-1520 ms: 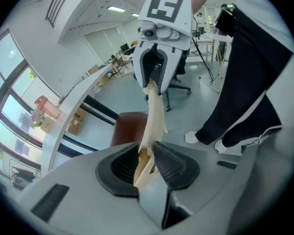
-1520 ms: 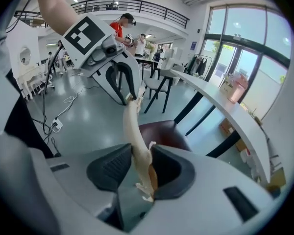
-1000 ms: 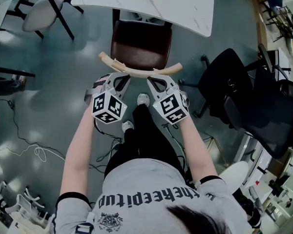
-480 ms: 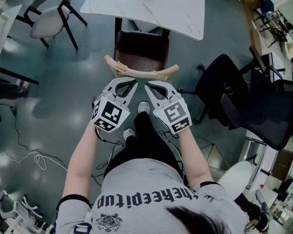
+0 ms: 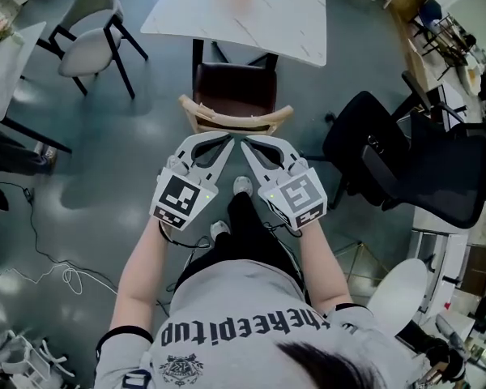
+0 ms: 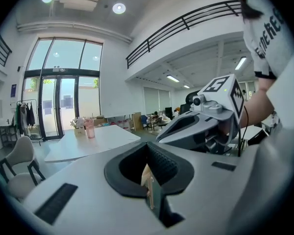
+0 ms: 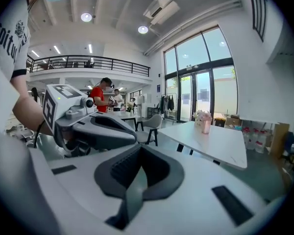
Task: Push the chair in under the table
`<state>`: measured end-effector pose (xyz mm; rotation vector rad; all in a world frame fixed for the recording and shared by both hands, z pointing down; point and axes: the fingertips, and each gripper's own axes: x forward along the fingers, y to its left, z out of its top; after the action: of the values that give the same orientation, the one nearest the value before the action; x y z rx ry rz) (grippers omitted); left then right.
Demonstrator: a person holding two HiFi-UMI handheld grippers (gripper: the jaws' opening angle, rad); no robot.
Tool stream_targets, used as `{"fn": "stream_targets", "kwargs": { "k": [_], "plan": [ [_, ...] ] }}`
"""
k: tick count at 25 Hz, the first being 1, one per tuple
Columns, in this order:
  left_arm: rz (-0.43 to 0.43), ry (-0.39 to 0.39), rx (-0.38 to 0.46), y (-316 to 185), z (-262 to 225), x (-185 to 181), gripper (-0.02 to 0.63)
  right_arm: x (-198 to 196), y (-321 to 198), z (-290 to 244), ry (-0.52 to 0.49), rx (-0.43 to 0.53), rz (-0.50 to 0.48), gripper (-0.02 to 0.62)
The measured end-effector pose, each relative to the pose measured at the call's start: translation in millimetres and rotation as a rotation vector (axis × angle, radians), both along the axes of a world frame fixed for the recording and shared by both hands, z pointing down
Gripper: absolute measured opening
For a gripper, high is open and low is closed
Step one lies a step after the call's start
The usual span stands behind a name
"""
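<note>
1. One chair [image 5: 235, 87] is the subject: dark seat, pale curved back rail [image 5: 235, 122]. It stands at the near edge of the white tabletop [image 5: 251, 14]. Nearly all of the seat and the whole rail show on our side of that edge. We cannot tell whether the seat's far edge is already underneath.
2. The rail's long axis runs left to right across the head view. That is square to the push line, which goes straight away from us toward the tabletop.
3. The left tongs [image 5: 228, 138] and right tongs [image 5: 245, 143] sit side by side just on our side of the rail. Both point at its middle and appear clear of it. Neither is nearer, since the rail's centre lies ahead between the two tips.
4. Both tongs are fully closed and hold nothing. In the left gripper view a pale sliver shows through the slot behind the pads. We take it for the rail beyond, not something gripped.
5. Our judgement: any contact should land on the rail's near face, evenly either side of centre, or the chair may yaw.
</note>
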<state>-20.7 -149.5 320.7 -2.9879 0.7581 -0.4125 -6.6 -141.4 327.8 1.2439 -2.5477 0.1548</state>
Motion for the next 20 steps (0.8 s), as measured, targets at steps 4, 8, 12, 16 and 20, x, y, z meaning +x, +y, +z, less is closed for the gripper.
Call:
{"fn": "stream_targets", "kwargs": {
  "k": [4, 8, 12, 16, 20],
  "plan": [
    [-0.016, 0.065, 0.012, 15, -18, -8, 0.015, -6, 17, -21, -0.044, 0.039, 0.009, 0.011],
    [-0.027, 0.122, 0.027, 32, -40, -17, 0.015, -12, 33, -43, -0.074, 0.076, 0.014, 0.011],
    [-0.037, 0.156, 0.049, 45, -55, -20, 0.015, -14, 45, -59, -0.097, 0.112, 0.018, 0.011],
    [-0.052, 0.202, 0.05, 53, -66, -30, 0.015, -21, 54, -72, -0.124, 0.14, 0.015, 0.011],
    [-0.053, 0.218, 0.069, 61, -72, -34, 0.015, -27, 62, -81, -0.142, 0.156, 0.007, 0.011]
  ]
}}
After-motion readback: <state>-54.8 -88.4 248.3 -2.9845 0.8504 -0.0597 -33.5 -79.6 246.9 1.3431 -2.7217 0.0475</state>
